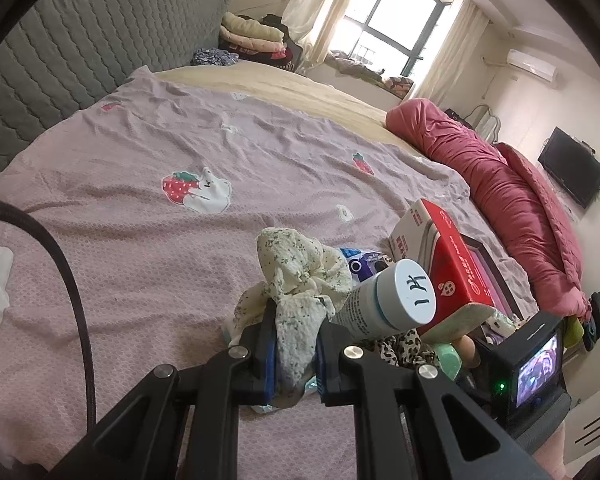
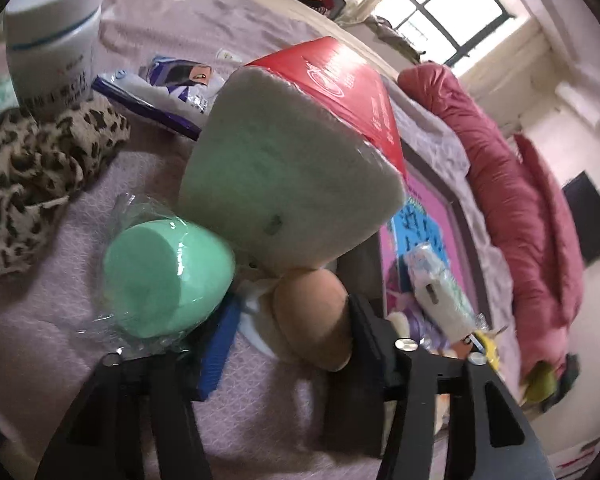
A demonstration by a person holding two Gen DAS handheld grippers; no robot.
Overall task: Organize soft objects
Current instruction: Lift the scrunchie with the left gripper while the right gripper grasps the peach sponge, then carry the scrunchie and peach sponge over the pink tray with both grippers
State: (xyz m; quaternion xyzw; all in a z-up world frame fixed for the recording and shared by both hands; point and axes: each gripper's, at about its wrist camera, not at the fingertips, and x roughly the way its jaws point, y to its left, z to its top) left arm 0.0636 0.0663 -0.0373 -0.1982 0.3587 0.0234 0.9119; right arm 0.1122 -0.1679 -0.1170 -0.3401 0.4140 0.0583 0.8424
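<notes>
On the bed (image 1: 120,240), the left gripper (image 1: 296,354) is clamped on one floral cloth (image 1: 300,276). Beside it stand one white bottle (image 1: 384,300) and one red box (image 1: 448,256). The right gripper (image 2: 288,332) stands partly open around a tan toy (image 2: 312,320); whether its pads touch it is unclear. One green sponge (image 2: 164,280) lies left of the toy.

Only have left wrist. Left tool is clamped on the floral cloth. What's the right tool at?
Observer: The right tool is open, with a tan rounded soft thing between its fingers; the blue pad is clear of it.
Operator: Anything crowding it?
Observer: A mint foam piece in clear wrap lies just outside the blue-padded finger.
Operator: Tray contents?
Observer: The pink-lined tray holds a wrapped whitish pack.
</notes>
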